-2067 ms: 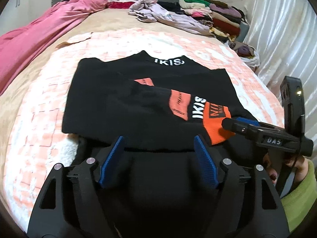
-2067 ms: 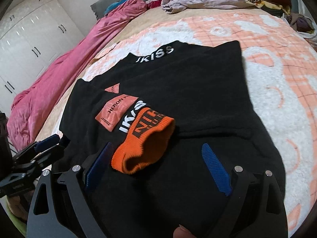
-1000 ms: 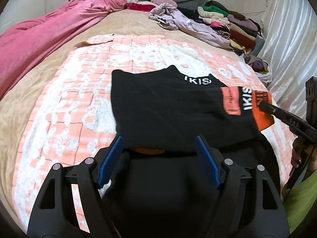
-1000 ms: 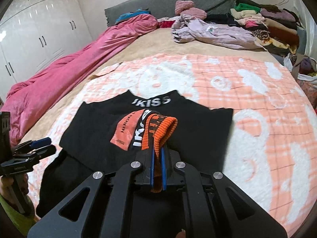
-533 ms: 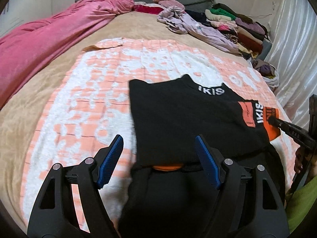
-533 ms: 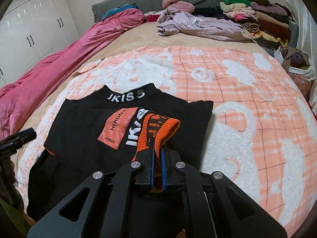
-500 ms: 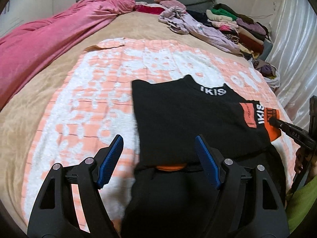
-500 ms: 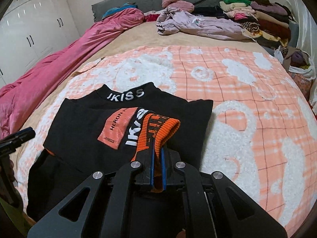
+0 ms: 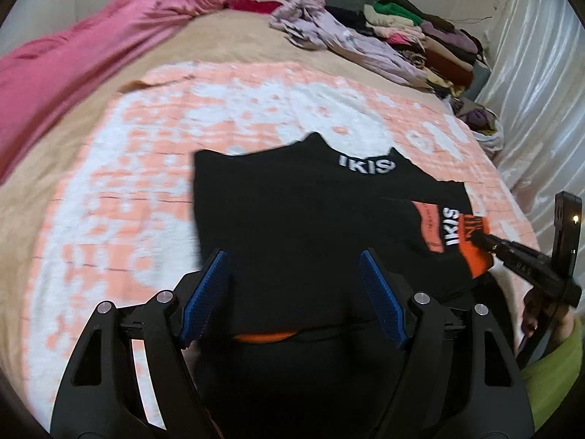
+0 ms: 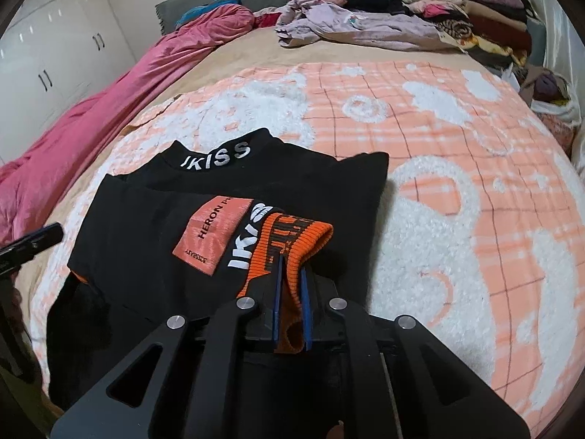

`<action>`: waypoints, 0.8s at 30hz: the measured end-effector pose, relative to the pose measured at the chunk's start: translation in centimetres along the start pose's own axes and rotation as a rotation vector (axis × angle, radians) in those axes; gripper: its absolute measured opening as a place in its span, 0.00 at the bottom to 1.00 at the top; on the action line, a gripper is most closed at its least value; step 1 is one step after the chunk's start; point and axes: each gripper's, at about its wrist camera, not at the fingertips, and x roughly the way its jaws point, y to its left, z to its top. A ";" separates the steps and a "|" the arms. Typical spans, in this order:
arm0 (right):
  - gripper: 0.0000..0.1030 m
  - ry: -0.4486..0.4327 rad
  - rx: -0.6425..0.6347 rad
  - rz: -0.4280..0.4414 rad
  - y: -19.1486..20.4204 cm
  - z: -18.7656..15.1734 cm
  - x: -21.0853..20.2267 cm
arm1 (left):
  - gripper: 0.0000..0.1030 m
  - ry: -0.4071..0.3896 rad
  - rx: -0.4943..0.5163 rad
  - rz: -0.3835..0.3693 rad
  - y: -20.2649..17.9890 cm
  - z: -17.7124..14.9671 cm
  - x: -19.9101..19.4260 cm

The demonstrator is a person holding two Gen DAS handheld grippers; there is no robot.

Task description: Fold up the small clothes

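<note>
Right tool (image 10: 290, 259) opening around orange cuff (image 10: 292, 241); sleeve apparently crosses sweater (image 10: 153, 226).

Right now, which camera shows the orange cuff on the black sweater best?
The right wrist view: the orange cuff fills the middle, close up, between the opening right claw. The left wrist view shows it small, blurry, near the right edge of the black sweater.

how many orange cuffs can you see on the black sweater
2. One orange cuff lies on the black sweater with the right tool's opening jaws around it. A second orange edge peeks from under the fold near the left tool; more may be hidden.
</note>
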 end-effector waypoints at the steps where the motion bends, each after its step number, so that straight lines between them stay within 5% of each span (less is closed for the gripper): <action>1: 0.12 -0.001 0.008 0.000 -0.2 -0.1 -0.1 | 0.65 0.006 0.007 -0.002 -0.4 0.1 0.5; 5: 0.32 -0.018 0.042 0.020 -0.9 -0.2 -0.6 | 0.65 0.047 0.037 0.016 -1.3 0.4 3.3; 12: 0.32 -0.003 0.043 0.003 -1.0 0.0 0.4 | 0.65 0.087 0.052 0.129 0.3 -0.1 5.4; 17: 0.26 0.021 -0.016 -0.001 0.7 -0.3 1.6 | 0.61 0.088 0.050 0.135 1.4 -0.3 5.4; 24: 0.23 0.016 -0.017 -0.113 -0.5 -0.1 2.0 | 0.61 0.087 0.049 0.126 1.9 -0.4 5.6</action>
